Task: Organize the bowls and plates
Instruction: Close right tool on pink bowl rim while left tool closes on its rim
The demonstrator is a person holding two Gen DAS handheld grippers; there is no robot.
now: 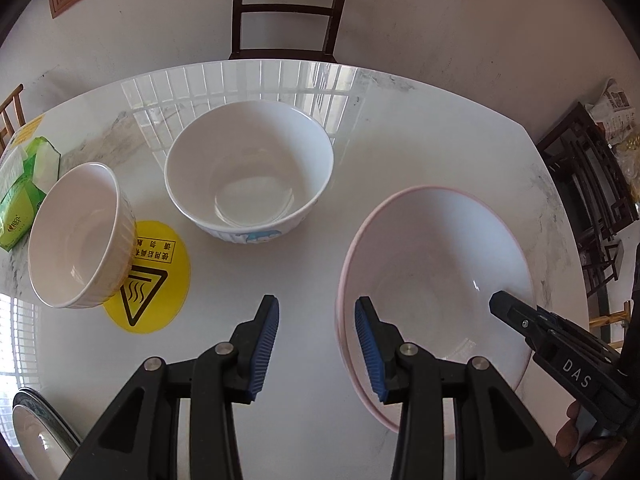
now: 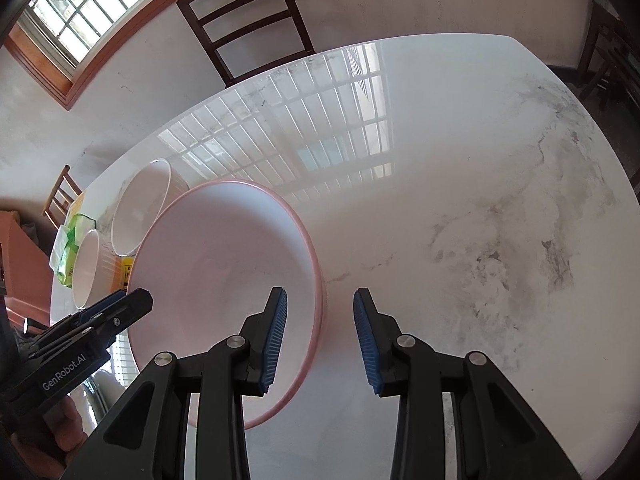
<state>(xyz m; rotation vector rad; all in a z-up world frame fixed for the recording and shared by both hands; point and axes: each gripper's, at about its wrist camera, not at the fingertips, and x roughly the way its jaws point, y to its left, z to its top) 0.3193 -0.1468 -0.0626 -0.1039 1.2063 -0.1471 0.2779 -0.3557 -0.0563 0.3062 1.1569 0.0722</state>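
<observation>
A pink-rimmed stack of two wide bowls point(image 1: 436, 264) sits on the white marble table point(image 1: 420, 140), also in the right wrist view point(image 2: 224, 264). My left gripper point(image 1: 316, 344) is open, its jaws straddling the stack's left rim. My right gripper point(image 2: 320, 340) is open, its jaws straddling the right rim; it shows in the left wrist view too point(image 1: 520, 316). A white bowl with blue print point(image 1: 248, 168) stands behind. A ribbed white bowl point(image 1: 76, 236) stands at the left on a yellow round sticker point(image 1: 156, 280).
A plate stack point(image 1: 40, 432) lies at the near left edge. A green tissue pack point(image 1: 24, 184) sits far left. Dark chairs stand behind the table point(image 1: 288, 8) and at the right point(image 1: 588, 184). The right part of the table point(image 2: 500, 220) is bare marble.
</observation>
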